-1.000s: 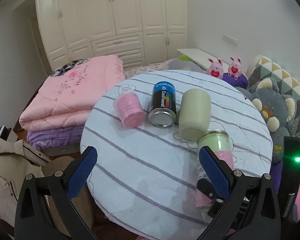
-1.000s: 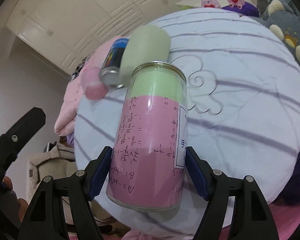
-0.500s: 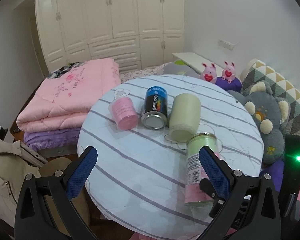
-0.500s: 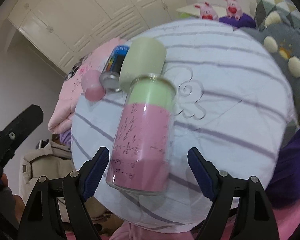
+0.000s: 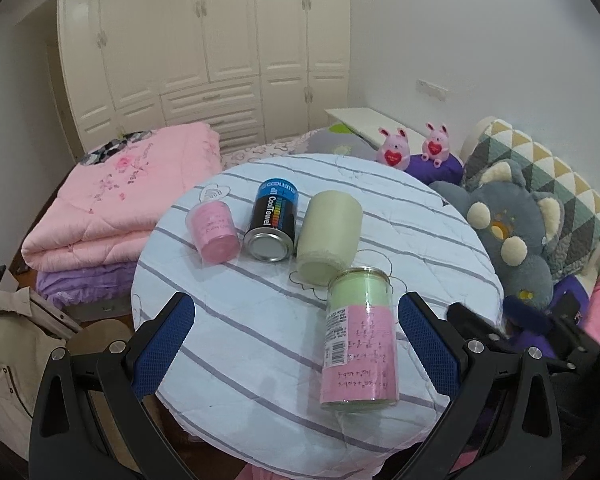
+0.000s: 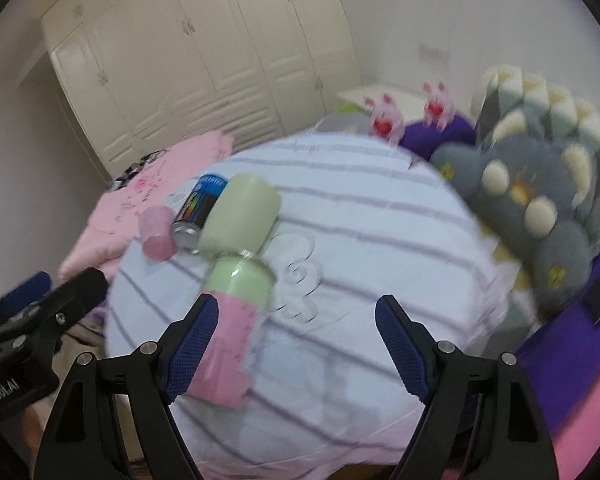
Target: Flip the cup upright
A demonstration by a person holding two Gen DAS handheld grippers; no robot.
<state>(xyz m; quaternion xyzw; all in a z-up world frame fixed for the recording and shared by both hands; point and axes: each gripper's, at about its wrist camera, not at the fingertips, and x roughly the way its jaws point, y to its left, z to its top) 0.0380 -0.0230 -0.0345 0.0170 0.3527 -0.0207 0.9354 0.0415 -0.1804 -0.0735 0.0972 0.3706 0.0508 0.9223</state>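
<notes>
The pink-and-green cup (image 5: 358,340) stands upright on the round table (image 5: 260,360), close to the near rim, and nothing grips it. Its clear wall shows a green band on top and pink print below, with a barcode label on one side. Behind it three other containers lie on their sides in a row: a pale green cup (image 5: 329,238) just beyond the standing one, a black and blue can (image 5: 272,222) touching it, then a small pink cup (image 5: 215,232) toward the table's left edge.

The left tongs (image 5: 296,340) are spread wide and hold nothing; the standing cup sits between the blue pads (image 5: 164,344), nearer the right-hand one. The right tongs (image 6: 296,348) are also wide and hold nothing, with the cup just beside the left pad in that blurred view; I cannot tell whether they touch.

The table's right and far parts lie bare. A grey plush cushion (image 5: 508,236) presses near the right rim, and folded pink quilts (image 5: 112,208) sit beyond the left rim.
</notes>
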